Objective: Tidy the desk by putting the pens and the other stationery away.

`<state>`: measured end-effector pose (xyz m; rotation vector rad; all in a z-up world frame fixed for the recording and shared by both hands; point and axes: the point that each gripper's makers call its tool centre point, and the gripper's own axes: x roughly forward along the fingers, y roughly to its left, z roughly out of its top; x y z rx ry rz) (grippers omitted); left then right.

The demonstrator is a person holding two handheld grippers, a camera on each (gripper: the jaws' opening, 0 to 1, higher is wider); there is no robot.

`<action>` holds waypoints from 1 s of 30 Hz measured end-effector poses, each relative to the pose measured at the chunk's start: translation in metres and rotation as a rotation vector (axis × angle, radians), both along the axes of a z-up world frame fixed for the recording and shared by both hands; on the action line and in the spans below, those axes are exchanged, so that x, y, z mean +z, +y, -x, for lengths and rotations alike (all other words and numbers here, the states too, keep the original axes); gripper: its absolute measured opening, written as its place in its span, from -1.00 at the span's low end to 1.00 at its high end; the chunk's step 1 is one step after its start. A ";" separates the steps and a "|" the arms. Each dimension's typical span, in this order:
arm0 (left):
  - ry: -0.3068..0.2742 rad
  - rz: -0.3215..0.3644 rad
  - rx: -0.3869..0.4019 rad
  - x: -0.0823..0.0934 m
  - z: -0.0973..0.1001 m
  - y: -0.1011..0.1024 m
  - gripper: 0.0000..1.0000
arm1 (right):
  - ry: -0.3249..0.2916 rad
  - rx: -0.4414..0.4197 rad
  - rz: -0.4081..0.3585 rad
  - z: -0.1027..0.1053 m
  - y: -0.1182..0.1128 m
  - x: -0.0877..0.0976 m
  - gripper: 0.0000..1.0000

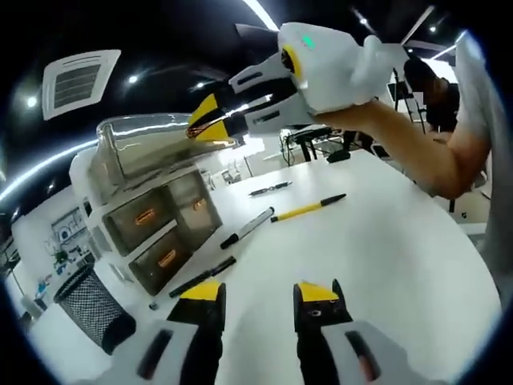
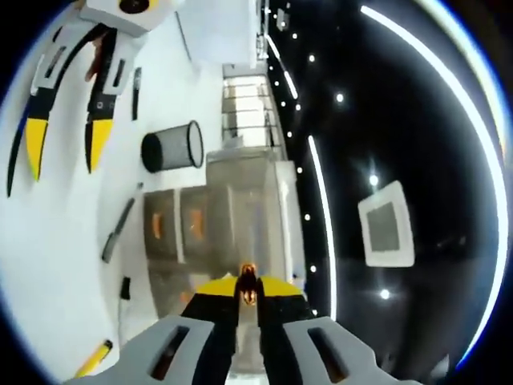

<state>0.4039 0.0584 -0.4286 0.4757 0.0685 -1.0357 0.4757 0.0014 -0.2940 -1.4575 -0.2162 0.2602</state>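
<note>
My left gripper (image 1: 260, 293) stands open low over the white desk (image 1: 385, 265), with nothing between its jaws. Ahead of it lie a yellow pen (image 1: 309, 208), a black marker (image 1: 248, 227), a thin black pen (image 1: 268, 189) and another black pen (image 1: 200, 277). A hand holds my right gripper (image 1: 210, 120) high above the drawer unit (image 1: 152, 216), shut on a small orange-brown item (image 1: 195, 128). In the right gripper view the right gripper (image 2: 247, 290) pinches that item (image 2: 248, 282) over the unit's clear top tray (image 2: 252, 200). The left gripper (image 2: 66, 148) shows open at upper left.
A black mesh pen cup (image 1: 92, 305) stands beside the drawer unit, near the desk's edge. It also appears as the mesh cup (image 2: 172, 146) in the right gripper view, with pens (image 2: 119, 228) lying along the unit's front. A person's arm (image 1: 417, 144) reaches over the desk's far right.
</note>
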 end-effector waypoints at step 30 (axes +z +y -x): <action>0.003 0.010 0.027 -0.001 -0.006 0.003 -0.32 | 0.017 0.045 -0.082 0.000 -0.002 0.001 -0.89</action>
